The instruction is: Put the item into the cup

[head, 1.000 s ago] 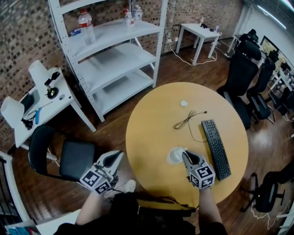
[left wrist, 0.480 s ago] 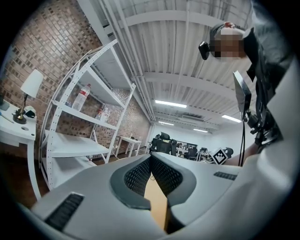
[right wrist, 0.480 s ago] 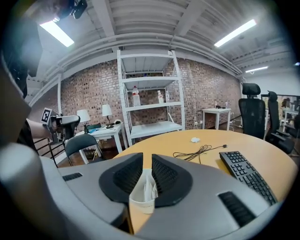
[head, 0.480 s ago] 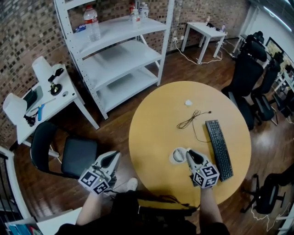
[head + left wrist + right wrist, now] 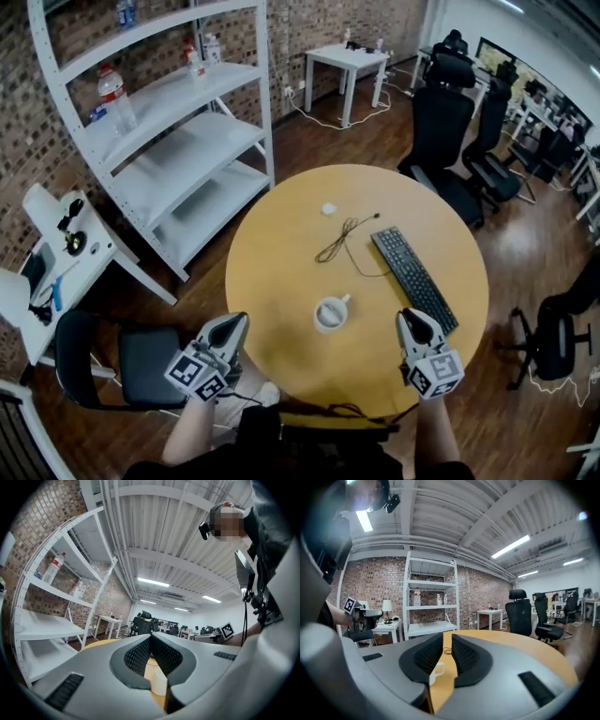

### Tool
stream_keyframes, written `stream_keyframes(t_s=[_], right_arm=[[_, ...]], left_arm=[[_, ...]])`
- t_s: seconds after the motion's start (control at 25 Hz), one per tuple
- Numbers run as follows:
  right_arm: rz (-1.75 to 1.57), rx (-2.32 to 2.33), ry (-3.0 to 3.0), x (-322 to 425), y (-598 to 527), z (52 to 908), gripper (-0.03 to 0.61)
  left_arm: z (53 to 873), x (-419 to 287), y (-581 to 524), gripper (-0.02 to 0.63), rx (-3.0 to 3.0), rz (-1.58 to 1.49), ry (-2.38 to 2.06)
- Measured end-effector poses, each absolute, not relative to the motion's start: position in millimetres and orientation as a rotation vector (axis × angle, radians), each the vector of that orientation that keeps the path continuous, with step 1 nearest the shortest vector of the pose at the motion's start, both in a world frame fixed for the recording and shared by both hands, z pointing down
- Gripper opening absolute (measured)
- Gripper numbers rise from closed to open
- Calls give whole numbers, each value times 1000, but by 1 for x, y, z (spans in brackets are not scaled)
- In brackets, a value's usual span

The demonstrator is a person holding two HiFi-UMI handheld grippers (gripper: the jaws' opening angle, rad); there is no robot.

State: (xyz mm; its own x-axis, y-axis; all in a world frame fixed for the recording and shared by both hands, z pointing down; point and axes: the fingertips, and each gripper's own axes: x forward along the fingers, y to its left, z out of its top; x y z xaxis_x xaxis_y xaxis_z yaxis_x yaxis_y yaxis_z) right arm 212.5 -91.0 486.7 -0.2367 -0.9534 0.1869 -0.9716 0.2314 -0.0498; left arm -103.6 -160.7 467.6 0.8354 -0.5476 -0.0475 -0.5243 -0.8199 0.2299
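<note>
A white cup (image 5: 330,312) with a handle stands on the round yellow table (image 5: 281,281), toward its near side. What lies inside the cup is not clear. My right gripper (image 5: 410,316) hovers to the right of the cup, near the keyboard's near end, well apart from it. Its jaws stand slightly open with nothing between them, and the cup (image 5: 436,671) shows low past the jaws of the right gripper (image 5: 446,637). My left gripper (image 5: 236,320) hangs off the table's left edge, shut and empty. The cup (image 5: 159,684) shows beyond the left gripper (image 5: 150,637).
A black keyboard (image 5: 412,277) lies right of the cup, a dark cable (image 5: 342,239) beyond it, and a small white object (image 5: 328,209) at the far side. White shelving (image 5: 169,141) stands at the left, a black chair (image 5: 141,361) under my left gripper, office chairs (image 5: 450,112) at the right.
My right gripper has drawn back from over the cup toward the right and the near edge, and its jaws have parted a little. The left gripper stays put. The head view has shifted.
</note>
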Motion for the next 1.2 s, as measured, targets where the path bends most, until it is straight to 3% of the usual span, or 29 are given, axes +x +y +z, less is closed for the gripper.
stream_keyframes(t_s=[0.2,1.2], right_arm=[[246,2109,-2265,260,-39,482,11],[266,2239,-2221,281,-13,485,9]], left_arm=[[462,-63,-156,-5,2851,-150,-716],[467,-40,-144,-5,2862,-109,-643]])
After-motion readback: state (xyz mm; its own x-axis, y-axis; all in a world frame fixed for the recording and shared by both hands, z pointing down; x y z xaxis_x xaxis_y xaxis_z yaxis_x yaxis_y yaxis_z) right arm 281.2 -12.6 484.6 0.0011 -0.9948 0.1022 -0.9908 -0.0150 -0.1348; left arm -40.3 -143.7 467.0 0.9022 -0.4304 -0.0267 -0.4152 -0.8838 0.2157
